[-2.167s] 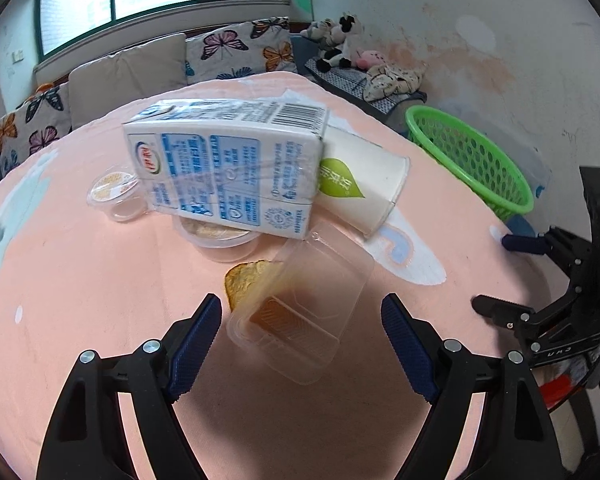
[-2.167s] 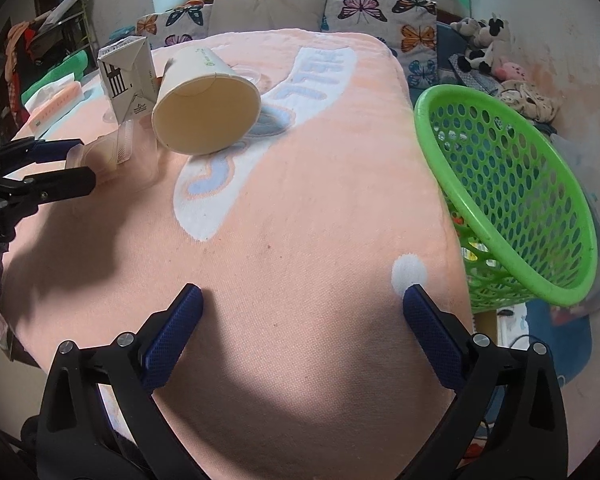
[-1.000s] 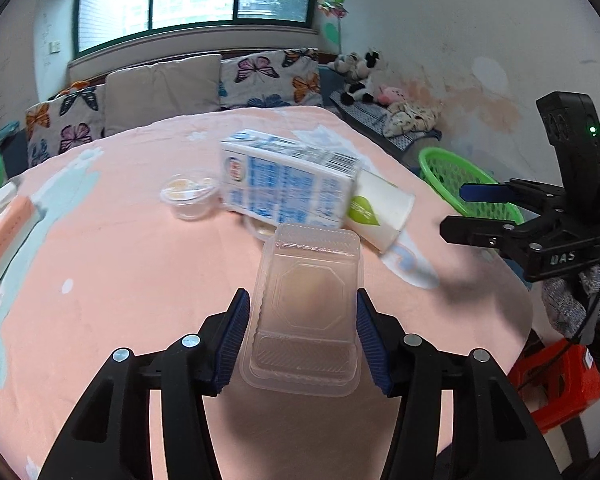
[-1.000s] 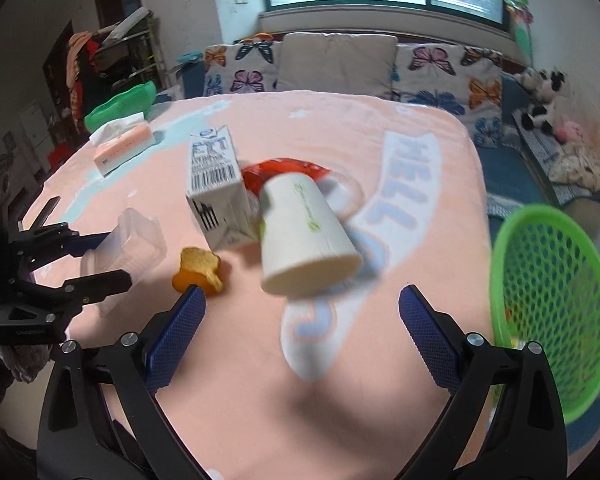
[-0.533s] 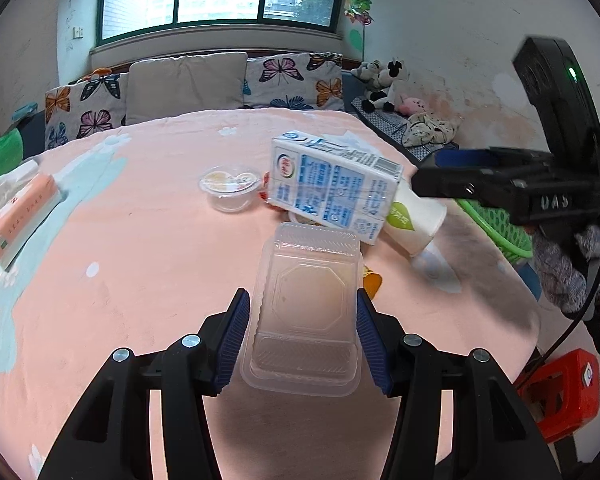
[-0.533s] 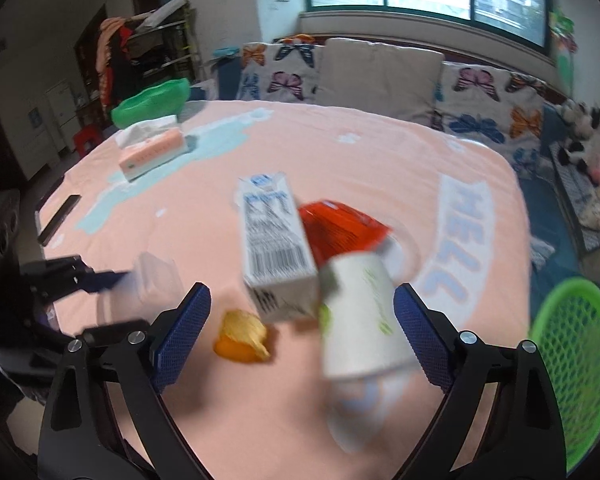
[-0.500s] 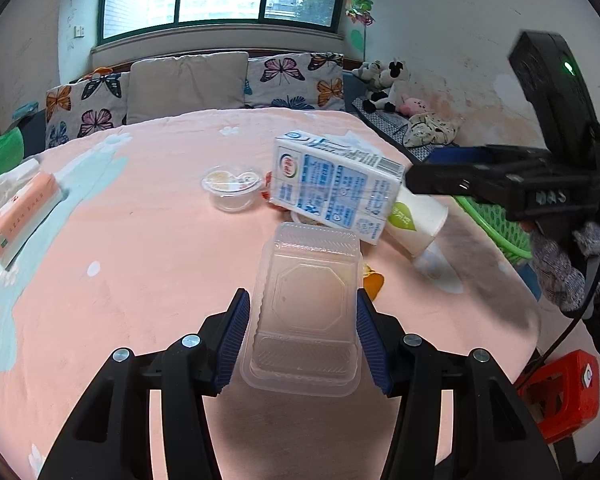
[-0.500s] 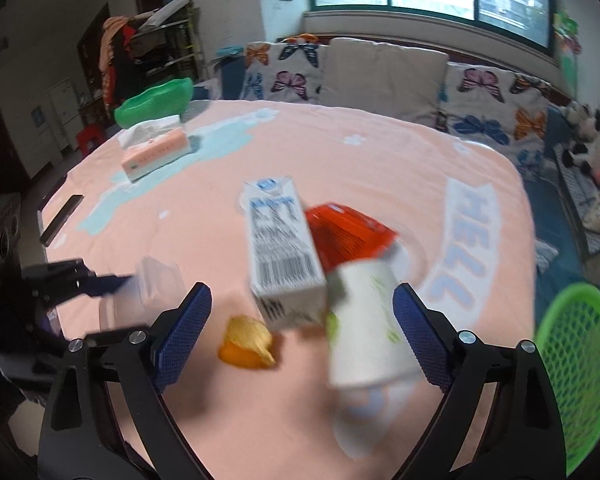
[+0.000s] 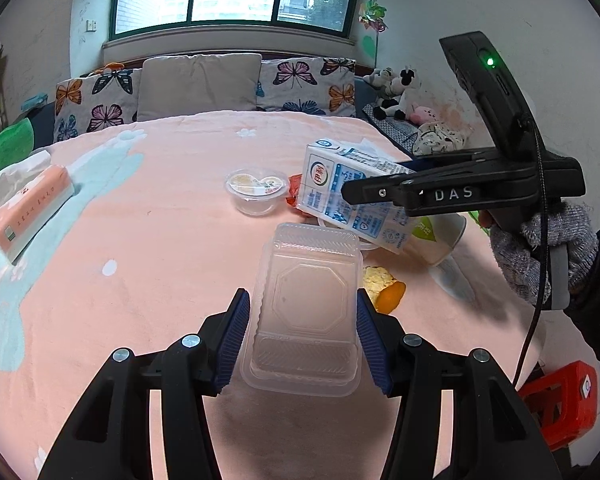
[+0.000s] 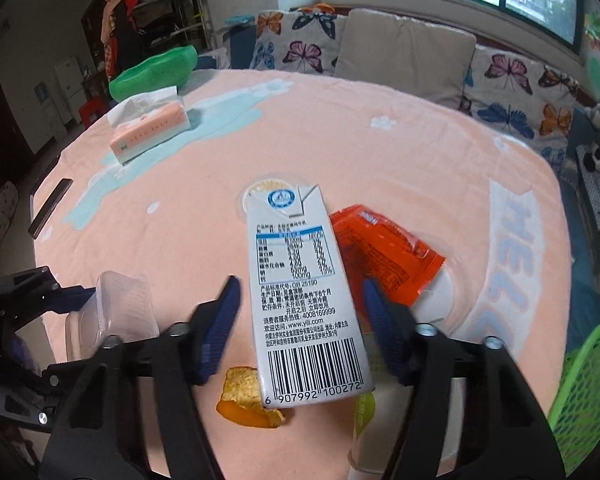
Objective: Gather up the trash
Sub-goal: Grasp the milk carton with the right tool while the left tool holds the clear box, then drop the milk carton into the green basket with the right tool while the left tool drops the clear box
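My left gripper [image 9: 300,336] is shut on a clear plastic clamshell box [image 9: 308,312] and holds it above the pink tablecloth; the box also shows in the right wrist view [image 10: 116,312]. My right gripper [image 10: 300,324] straddles a white-and-blue milk carton [image 10: 300,292], its blue pads close beside the carton's sides; contact is not clear. The carton [image 9: 356,204] leans on a paper cup [image 9: 440,236]. An orange peel [image 10: 248,404], a red wrapper [image 10: 384,252] and a small lidded plastic cup [image 9: 256,192] lie by the carton.
A green mesh basket [image 10: 584,388] stands off the table's right edge. A pink tissue box [image 9: 28,208] lies at the left, a dark remote [image 10: 50,208] near the table edge. A sofa with butterfly cushions [image 9: 200,84] is behind, a red stool [image 9: 560,404] at lower right.
My right gripper has moved in over the milk carton and its jaws have narrowed around it. My left gripper still holds the clamshell box, barely moved.
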`<move>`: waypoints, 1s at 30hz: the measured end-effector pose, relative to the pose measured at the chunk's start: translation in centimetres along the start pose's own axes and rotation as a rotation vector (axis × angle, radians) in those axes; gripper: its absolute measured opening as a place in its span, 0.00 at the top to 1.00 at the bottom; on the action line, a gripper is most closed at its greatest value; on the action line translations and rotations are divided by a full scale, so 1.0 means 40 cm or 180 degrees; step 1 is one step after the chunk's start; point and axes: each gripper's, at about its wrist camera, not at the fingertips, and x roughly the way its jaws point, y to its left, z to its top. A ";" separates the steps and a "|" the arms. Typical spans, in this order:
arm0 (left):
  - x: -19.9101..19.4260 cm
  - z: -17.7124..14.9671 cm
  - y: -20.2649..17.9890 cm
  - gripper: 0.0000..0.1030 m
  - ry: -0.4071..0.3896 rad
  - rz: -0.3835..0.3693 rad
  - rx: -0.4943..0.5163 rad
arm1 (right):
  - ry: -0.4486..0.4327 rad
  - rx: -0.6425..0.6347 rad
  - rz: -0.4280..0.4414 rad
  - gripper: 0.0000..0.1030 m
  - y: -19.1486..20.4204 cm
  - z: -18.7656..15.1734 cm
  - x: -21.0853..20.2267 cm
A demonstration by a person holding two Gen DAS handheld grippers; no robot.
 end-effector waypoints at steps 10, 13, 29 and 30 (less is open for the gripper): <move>0.008 0.008 -0.003 0.50 0.0009 -0.0006 -0.0068 | -0.0170 0.0065 0.0106 0.58 0.013 -0.034 -0.069; 0.000 0.016 -0.012 0.50 -0.0015 -0.0032 -0.0057 | -0.0271 0.0103 0.0111 0.59 0.015 -0.048 -0.111; 0.047 0.102 -0.201 0.50 0.0018 -0.0388 0.0301 | -0.0526 0.0661 -0.0375 0.60 -0.144 -0.245 -0.331; 0.054 0.108 -0.218 0.50 0.0025 -0.0419 0.0325 | -0.0521 0.0716 -0.0419 0.60 -0.167 -0.257 -0.338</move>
